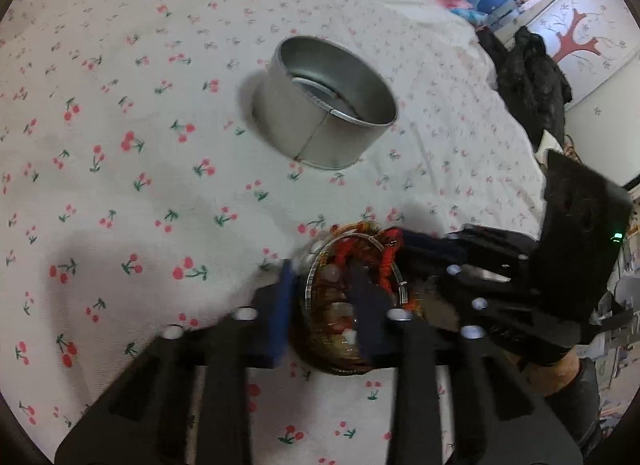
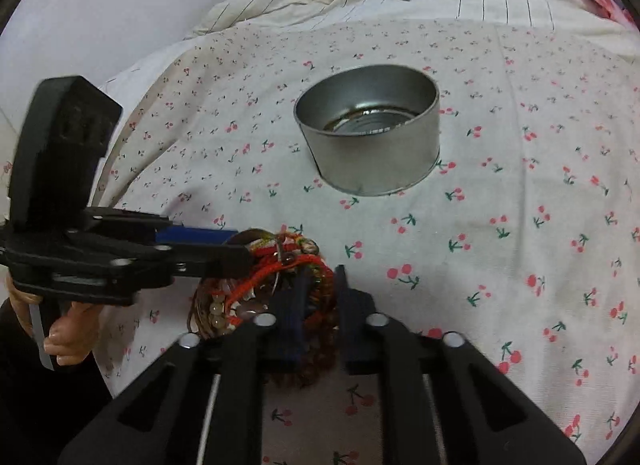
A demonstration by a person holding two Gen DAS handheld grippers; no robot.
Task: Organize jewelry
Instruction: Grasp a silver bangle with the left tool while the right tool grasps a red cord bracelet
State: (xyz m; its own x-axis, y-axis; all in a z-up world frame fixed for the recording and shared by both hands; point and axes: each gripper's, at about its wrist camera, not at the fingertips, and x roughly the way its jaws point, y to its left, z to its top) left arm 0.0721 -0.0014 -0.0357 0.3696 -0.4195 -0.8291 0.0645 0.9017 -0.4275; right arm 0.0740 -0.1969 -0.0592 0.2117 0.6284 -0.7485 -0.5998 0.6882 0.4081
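Both tools are clenched on the bracelet pile (image 2: 260, 289) — left gripper (image 1: 326, 305) and right gripper (image 2: 318, 305) from two sides. The pile lies on the bedsheet (image 1: 120, 185), near the tin (image 2: 368, 141) — not yet inside.
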